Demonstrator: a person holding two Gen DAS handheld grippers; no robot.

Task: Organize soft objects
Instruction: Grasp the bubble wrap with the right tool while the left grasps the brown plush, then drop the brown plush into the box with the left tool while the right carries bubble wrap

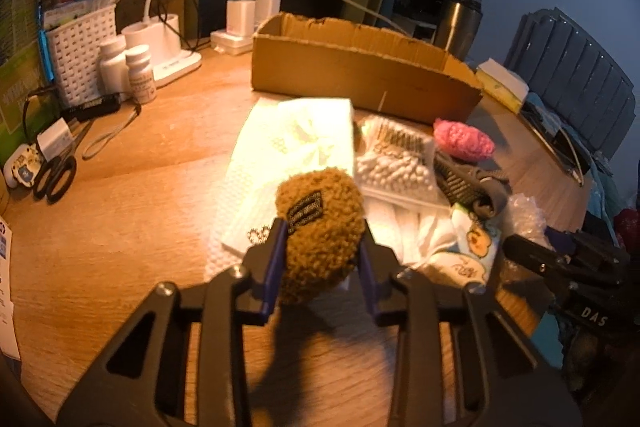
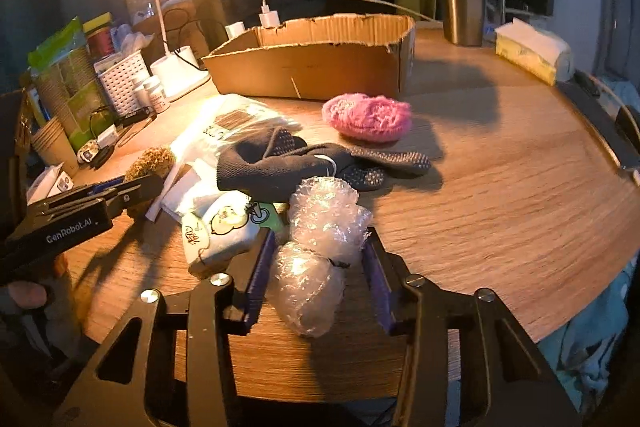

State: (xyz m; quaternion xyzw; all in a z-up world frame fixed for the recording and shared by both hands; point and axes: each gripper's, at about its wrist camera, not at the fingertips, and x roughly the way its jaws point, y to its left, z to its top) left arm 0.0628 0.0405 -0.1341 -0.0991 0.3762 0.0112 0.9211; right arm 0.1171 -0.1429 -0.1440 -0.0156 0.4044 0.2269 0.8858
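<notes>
On a lamp-lit wooden worktop (image 2: pixel 500 163), the left hand-held gripper (image 1: pixel 322 239) has its blue pads pressed to both sides of a brown fuzzy pouch (image 1: pixel 320 223), which rests on a white tissue pack (image 1: pixel 296 147). The right hand-held gripper (image 2: pixel 318 259) is narrowed around a bubble-wrap bundle (image 2: pixel 320 247), its pads at the bundle's flanks. An open cardboard box (image 2: pixel 316 63), at twelve o'clock from both, looks the likely destination. A pink knitted piece (image 2: pixel 368 117) lies just before it, dark socks (image 2: pixel 320 163) between.

The slick bubble wrap may squirt out of a light hold, and its two lobes could part. The pouch's bead chain (image 1: pixel 260 233), at nine o'clock of the left pads, might snag the tissue pack and drag it. The two tools work close together and could clash on lifting.

Bare worktop lies open at three o'clock of the bundle; the curved edge runs beyond. Bottles (image 1: pixel 128 67) and scissors (image 1: pixel 56 175) crowd ten o'clock.
</notes>
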